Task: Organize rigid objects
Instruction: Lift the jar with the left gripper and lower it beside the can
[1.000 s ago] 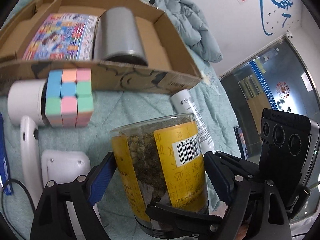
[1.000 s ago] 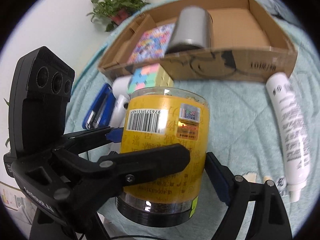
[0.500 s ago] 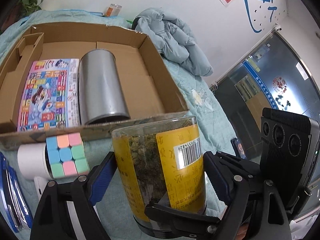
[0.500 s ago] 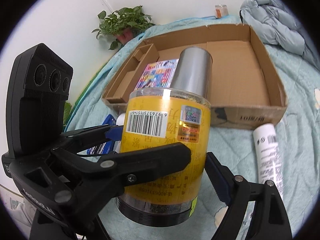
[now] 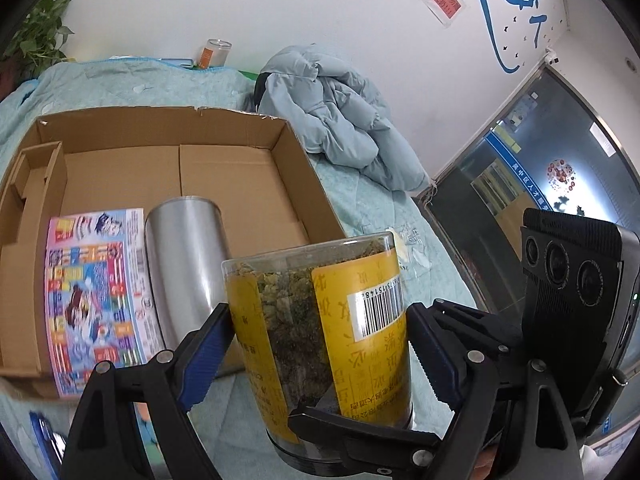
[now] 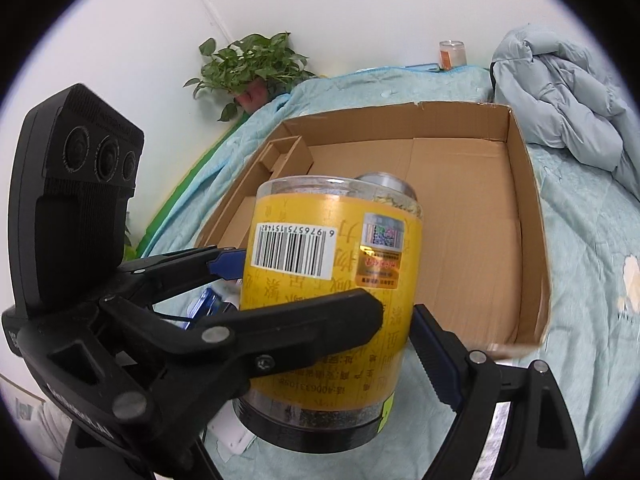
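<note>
Together we hold a clear jar (image 5: pixel 320 332) with a yellow barcode label and a black lid at its lower end, packed with dried greenish herbs. Behind it, the cardboard box (image 5: pixel 256 184) on the bed holds a steel cylinder (image 5: pixel 184 264) and a colourful printed box (image 5: pixel 94 296). Our left claw (image 5: pixel 316 344) and right claw (image 6: pixel 320 320) both pinch the jar, raised before the box's near edge.
</note>
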